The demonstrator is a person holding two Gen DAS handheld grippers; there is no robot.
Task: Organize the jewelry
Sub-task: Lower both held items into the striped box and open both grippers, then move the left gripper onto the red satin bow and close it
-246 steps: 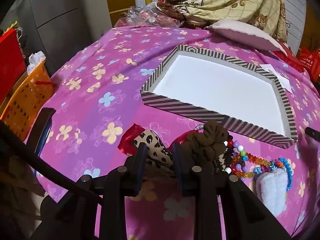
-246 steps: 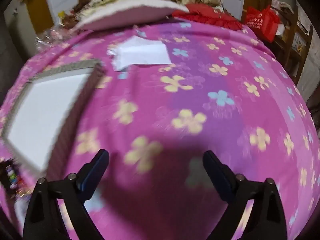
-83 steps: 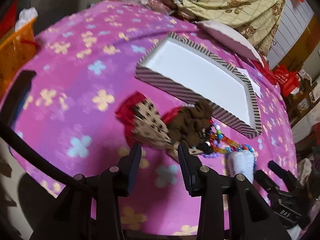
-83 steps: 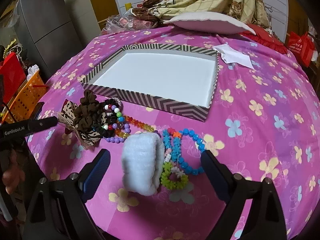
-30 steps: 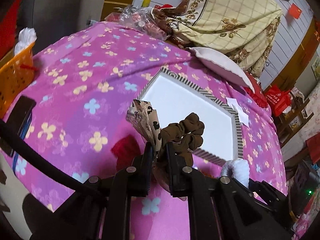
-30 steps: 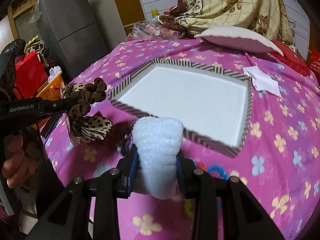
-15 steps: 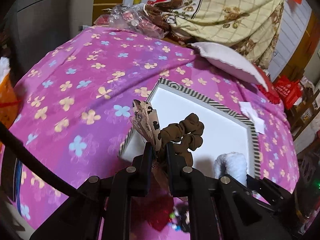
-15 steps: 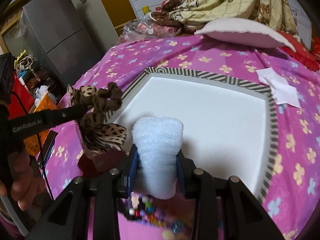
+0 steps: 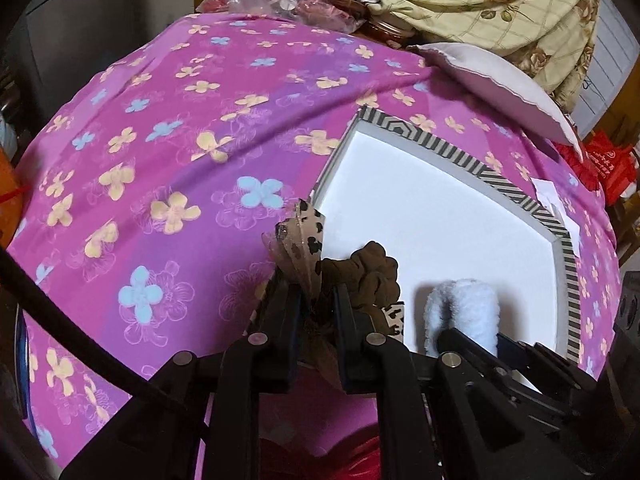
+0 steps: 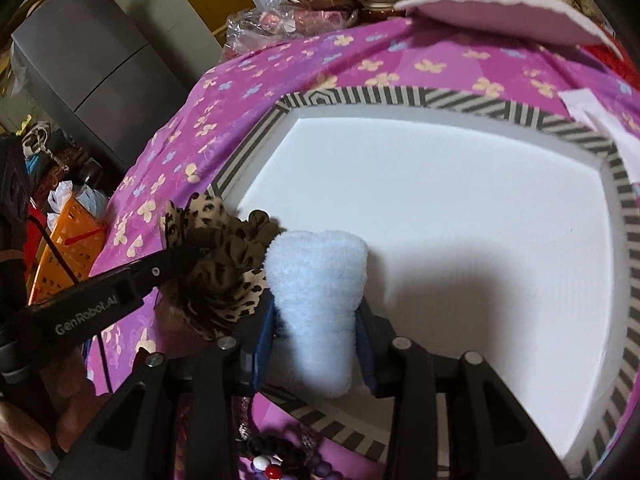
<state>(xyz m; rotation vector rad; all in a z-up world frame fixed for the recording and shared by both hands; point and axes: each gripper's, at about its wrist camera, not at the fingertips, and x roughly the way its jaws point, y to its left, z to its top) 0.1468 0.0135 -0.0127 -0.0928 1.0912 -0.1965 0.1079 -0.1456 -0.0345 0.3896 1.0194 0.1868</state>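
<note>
My left gripper (image 9: 316, 300) is shut on a bundle of a leopard-print bow (image 9: 298, 240) and a brown scrunchie (image 9: 372, 276), held above the near left corner of the striped box (image 9: 472, 162). My right gripper (image 10: 316, 340) is shut on a fluffy white scrunchie (image 10: 316, 280), held over the box's white floor (image 10: 460, 208) near its front edge. The bundle also shows in the right wrist view (image 10: 216, 256), just left of the white scrunchie. The white scrunchie shows in the left wrist view (image 9: 464, 308) to the right of my fingers.
The box lies on a pink flowered cloth (image 9: 160, 160). Beaded bracelets (image 10: 276, 464) lie on the cloth in front of the box. A red item (image 9: 352, 460) lies under my left gripper. A pillow (image 9: 492, 76) and bedding sit behind. An orange basket (image 10: 68, 248) stands at the left.
Both grippers have moved forward and lower with their loads. The bundle and the white scrunchie now hang over the box's near part, closer to its floor.
</note>
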